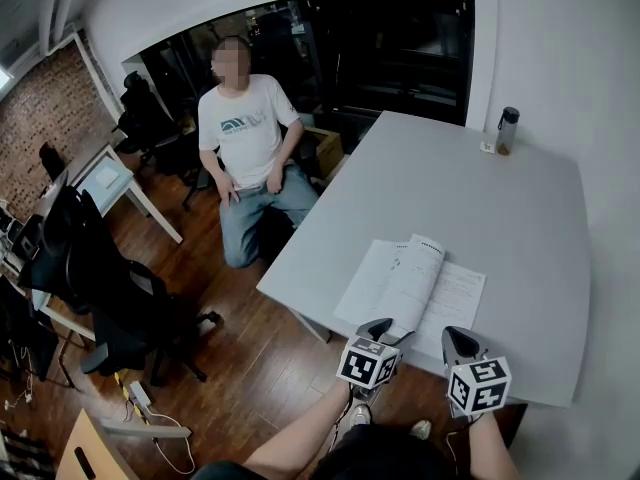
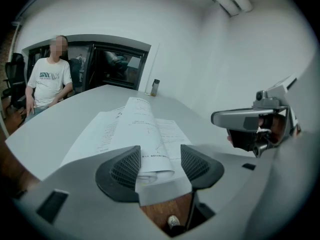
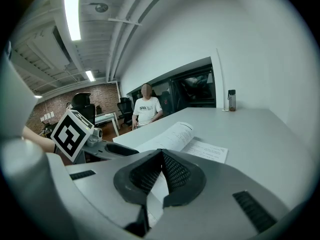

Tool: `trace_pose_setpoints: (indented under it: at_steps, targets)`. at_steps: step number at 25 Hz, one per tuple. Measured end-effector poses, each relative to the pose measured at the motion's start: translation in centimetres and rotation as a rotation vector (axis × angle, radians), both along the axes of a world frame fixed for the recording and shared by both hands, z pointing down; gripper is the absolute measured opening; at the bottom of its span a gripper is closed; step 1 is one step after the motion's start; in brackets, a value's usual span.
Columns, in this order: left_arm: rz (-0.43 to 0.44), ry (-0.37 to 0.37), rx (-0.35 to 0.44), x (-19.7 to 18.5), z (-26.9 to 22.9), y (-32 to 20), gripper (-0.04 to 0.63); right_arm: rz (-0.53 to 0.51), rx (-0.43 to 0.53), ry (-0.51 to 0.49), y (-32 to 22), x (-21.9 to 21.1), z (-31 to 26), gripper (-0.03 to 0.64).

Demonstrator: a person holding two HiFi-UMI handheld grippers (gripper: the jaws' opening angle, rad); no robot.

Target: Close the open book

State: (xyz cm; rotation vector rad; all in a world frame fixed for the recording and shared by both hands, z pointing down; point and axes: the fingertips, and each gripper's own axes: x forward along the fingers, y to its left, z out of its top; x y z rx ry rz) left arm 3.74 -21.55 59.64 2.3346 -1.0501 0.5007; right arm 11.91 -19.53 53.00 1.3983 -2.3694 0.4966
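So the open book (image 1: 412, 286) is lying flat near the desk's (image 1: 500, 198) front edge, closer to the front-left corner. The left gripper (image 2: 159, 166) is at the book's near edge, clamped on a curled bunch of pages (image 2: 142, 126) that arch up off the spread. The right gripper (image 3: 161, 171) is clenched with nothing in it, just beside the book's right side. A bottle (image 1: 507, 130) stands by the far edge.

White book (image 1: 412, 286), grey table (image 1: 520, 198), brown wooden floor (image 1: 235, 363).
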Motion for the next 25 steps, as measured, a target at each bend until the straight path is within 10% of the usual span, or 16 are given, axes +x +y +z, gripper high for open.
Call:
trace_pose_setpoints:
  at_steps: [20, 25]
  targets:
    - [0.142, 0.060, 0.122, 7.8, -5.0, 1.0, 0.255, 0.128, 0.021, -0.014, 1.0, 6.7, -1.2, 0.003]
    - [0.060, 0.005, 0.160, 5.2, -5.5, -0.5, 0.088, 0.105, 0.023, -0.021, 0.7, 5.9, -1.5, 0.003]
